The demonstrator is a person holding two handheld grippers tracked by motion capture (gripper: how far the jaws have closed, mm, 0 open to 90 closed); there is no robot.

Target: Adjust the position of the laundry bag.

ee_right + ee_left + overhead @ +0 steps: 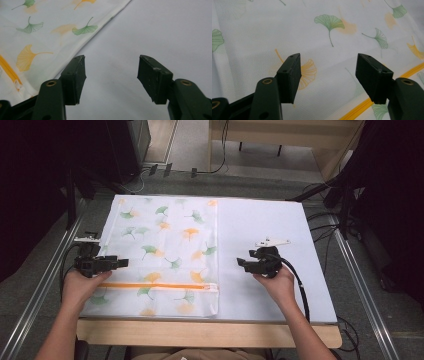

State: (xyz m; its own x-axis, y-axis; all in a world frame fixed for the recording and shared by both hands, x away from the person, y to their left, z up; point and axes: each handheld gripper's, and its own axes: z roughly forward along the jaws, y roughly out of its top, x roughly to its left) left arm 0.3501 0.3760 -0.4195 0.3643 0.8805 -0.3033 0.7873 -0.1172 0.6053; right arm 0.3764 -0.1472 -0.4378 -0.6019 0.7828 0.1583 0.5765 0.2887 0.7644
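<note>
— White mesh printed with green and orange ginkgo leaves: that was the laundry bag (160, 255), wasn't it? Where did it lie in the high view?

— Flat on the left half of the pale table cover (265, 250), with its orange zipper (160, 286) running across near the person's edge. The left gripper (122, 263) hovered over the bag's left edge, just above the zipper's left end, jaws pointing right. The right gripper (241, 262) sat over the bare cover, just right of the bag, jaws pointing left towards it.

— And the left gripper view?

— There the left gripper (328, 75) had its jaws spread wide with nothing between them, the laundry bag (262, 37) beneath, and the zipper (409, 72) slanting past the right jaw.

— The right gripper view?

— The right gripper (111, 76) was also parted and empty, above the plain cover (162, 32). The bag's (37, 30) hemmed edge ran diagonally at the left, and the zipper's (7, 68) end with its white pull (18, 85) lay beside the left jaw.
</note>
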